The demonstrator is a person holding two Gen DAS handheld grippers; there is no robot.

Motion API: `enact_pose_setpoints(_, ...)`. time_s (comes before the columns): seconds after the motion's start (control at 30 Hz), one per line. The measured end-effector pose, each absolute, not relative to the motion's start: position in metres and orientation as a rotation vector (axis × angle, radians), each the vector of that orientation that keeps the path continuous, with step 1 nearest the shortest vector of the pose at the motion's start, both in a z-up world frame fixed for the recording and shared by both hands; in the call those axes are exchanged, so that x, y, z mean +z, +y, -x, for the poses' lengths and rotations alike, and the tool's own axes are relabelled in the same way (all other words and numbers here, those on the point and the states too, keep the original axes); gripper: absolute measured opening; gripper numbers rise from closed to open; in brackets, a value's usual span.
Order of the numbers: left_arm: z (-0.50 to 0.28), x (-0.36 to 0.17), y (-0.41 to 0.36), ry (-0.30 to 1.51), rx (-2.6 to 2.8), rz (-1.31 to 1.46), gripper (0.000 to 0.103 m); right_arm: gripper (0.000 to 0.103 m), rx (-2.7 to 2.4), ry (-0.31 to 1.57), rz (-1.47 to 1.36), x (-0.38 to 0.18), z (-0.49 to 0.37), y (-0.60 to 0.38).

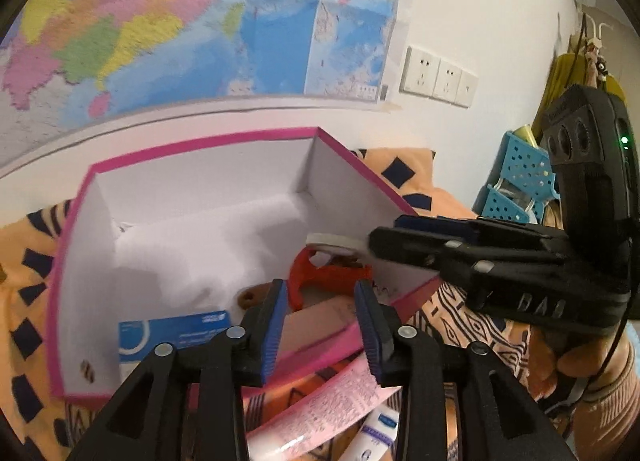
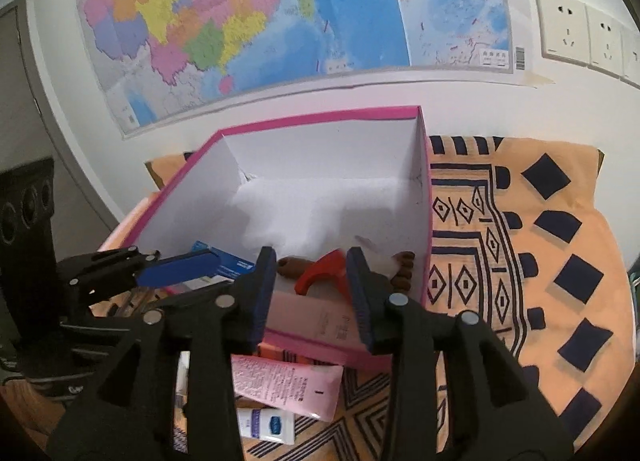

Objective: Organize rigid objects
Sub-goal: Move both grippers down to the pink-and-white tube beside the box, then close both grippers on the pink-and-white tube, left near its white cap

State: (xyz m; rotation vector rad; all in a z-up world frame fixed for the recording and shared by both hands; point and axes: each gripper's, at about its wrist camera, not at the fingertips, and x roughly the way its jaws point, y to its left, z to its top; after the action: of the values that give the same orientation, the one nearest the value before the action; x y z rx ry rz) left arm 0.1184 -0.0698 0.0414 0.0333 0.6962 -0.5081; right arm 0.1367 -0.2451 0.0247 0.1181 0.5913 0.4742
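A pink-rimmed box with white inner walls lies open on the cloth. Inside it, at the near end, are a blue-and-white carton, a pale pink carton, a red plastic tool with a white round part, and a brown wooden piece. My left gripper hovers over the box's near wall, open, with nothing pinched. From the right, my right gripper reaches over the red tool, also open.
In front of the box lie a pink tube and a white tube with a blue label. An orange patterned cloth covers the surface. A blue perforated basket stands at the right, a wall map behind.
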Motion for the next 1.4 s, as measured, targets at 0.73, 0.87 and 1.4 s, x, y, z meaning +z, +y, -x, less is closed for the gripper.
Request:
enact_pose_setpoints(0.73,-0.047,-0.005,-0.024,0.792,-0.46,-0.012,0.043,0.039,0.591,0.753,-0.248,-0.053,-0.077,-0.26)
enact_pose_setpoints(0.87,-0.049,-0.011,-0.021,0.816,-0.439,-0.005,0.043,0.042,0.577,0.782,-0.275,-0.067,-0.084,-0.262)
enact_pose_setpoints(1.4,-0.071,-0.03,-0.025,0.893,-0.441,0.023,0.043,0.045,0.542,0.802,-0.328,-0.083,-0.109,-0.262)
